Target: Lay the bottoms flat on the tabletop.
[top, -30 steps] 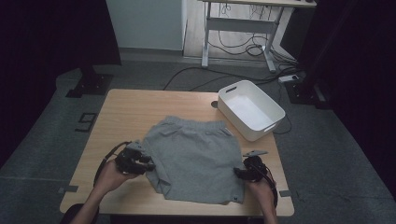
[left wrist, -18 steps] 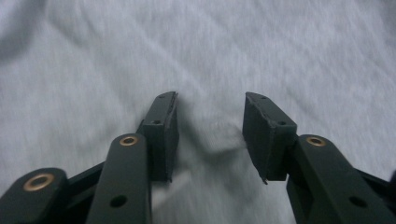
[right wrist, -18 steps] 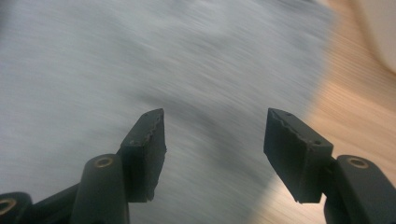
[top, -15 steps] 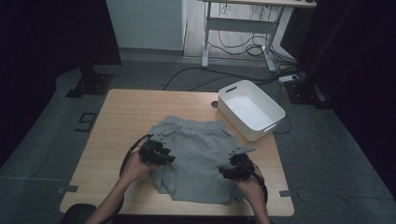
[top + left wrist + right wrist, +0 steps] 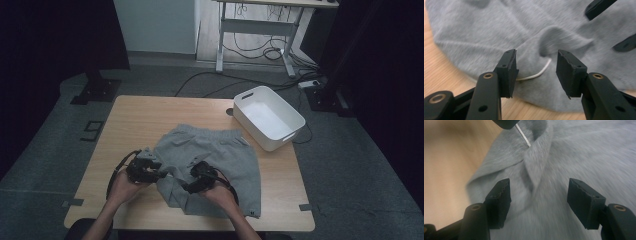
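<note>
Grey shorts [image 5: 210,155] lie spread on the wooden table [image 5: 140,120], bunched at their near left edge. My left gripper [image 5: 159,173] sits at that edge, jaws open around a raised fold with the white drawstring [image 5: 537,73] between them, the pads clear of the cloth. My right gripper [image 5: 191,184] faces it from the right, low over the shorts. Its jaws have just been opening and stand open [image 5: 539,187] over a ridge of grey fabric [image 5: 536,167], not pressing on it. The drawstring [image 5: 522,135] shows beyond that ridge.
A white plastic bin [image 5: 270,117] stands at the table's far right corner. Bare wood lies left of and behind the shorts. The table's front edge runs just under the person's forearms [image 5: 230,210]. A desk frame and cables are on the floor beyond.
My right gripper has swept left across the shorts, from their near right corner to close beside the left gripper. The left gripper went in over the cloth and came back to its edge.
</note>
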A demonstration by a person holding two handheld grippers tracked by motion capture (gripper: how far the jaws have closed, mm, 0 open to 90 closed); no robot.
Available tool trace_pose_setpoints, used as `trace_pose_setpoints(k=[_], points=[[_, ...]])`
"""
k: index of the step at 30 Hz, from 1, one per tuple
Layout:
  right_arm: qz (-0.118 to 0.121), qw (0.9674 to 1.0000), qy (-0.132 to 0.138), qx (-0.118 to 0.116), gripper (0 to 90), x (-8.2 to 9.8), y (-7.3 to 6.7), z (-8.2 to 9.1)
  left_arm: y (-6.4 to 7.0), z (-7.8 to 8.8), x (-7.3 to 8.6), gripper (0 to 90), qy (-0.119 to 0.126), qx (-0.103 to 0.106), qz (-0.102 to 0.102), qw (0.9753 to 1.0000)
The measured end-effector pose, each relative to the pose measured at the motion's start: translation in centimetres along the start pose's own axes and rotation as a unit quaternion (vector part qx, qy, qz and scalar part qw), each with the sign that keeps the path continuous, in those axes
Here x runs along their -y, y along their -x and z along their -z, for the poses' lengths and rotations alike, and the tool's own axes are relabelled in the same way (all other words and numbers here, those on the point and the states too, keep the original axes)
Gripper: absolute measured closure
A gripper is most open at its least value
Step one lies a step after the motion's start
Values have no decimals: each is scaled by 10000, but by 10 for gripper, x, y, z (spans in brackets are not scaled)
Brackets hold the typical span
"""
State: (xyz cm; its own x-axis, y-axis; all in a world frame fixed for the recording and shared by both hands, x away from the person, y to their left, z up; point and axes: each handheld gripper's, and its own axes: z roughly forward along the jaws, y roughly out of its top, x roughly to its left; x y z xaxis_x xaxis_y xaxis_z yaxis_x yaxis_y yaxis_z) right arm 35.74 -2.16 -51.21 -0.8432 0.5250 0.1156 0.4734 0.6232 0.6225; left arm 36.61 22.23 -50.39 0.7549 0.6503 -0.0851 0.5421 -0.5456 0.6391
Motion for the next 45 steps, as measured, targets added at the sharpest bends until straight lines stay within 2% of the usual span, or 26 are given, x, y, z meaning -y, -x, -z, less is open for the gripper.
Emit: trace_pose_setpoints(k=[2,3,4,5,6,8,10,13,15,18,20,23,24,27,29,31,33,36,38,40,43,45], points=[[141,9995,-111,254,497,-8,0,-12,-3,-3,2,505,-57,-54,13,10000],[136,9990,-106,407,506,-11,1,-14,-5,-4,3,505,-98,-92,14,9999],[38,9985,-87,544,532,-13,6,-15,-7,-7,4,505,-136,-130,25,9998],[-179,9970,-16,754,562,-14,16,-13,-8,-8,4,508,-138,-131,39,9998],[-239,9964,-3,815,562,-15,20,-13,-9,-9,5,509,-153,-138,70,9998],[-518,9946,-57,892,562,-12,36,-12,-10,-11,5,508,-202,-183,62,9996],[-579,9929,-199,1018,561,-8,45,-13,-8,-9,5,507,-177,-212,42,9996],[-667,9932,-192,933,548,-2,51,-9,-2,1,0,508,-15,-130,4,9999],[-690,9941,-124,822,548,0,50,-4,6,10,-5,520,50,-93,-103,9999],[-628,9954,-137,706,549,2,45,2,17,13,-13,568,49,154,-302,9994],[-610,9961,-136,619,548,5,44,7,22,6,-16,578,-32,187,-400,9990],[-633,9963,-159,563,530,14,44,14,20,-12,-17,568,-253,82,-420,9988],[-626,9963,-173,570,524,18,44,16,17,-21,-15,565,-361,9,-391,9986],[-639,9953,-214,693,502,36,48,28,12,-31,-9,583,-494,-63,-362,9981],[-722,9940,-217,791,495,50,53,40,13,-33,-4,652,-452,-85,-395,9982],[-858,9917,-202,940,490,64,60,51,13,-30,-3,779,-461,-67,-368,9982],[-1020,9895,-154,1017,489,77,66,61,13,-26,-1,837,-450,-83,-401,9981],[-1184,9861,-120,1157,488,94,73,74,11,-4,5,846,-91,149,-227,9996],[-1272,9848,-88,1182,487,101,77,79,10,12,10,844,168,213,-147,9995],[-1330,9834,-91,1229,486,107,80,83,8,37,20,839,418,226,-63,9988],[-1400,9824,-76,1233,487,113,84,86,4,64,39,831,581,219,68,9980],[-1431,9819,-86,1234,487,118,85,87,-1,79,64,819,455,194,221,9985]])
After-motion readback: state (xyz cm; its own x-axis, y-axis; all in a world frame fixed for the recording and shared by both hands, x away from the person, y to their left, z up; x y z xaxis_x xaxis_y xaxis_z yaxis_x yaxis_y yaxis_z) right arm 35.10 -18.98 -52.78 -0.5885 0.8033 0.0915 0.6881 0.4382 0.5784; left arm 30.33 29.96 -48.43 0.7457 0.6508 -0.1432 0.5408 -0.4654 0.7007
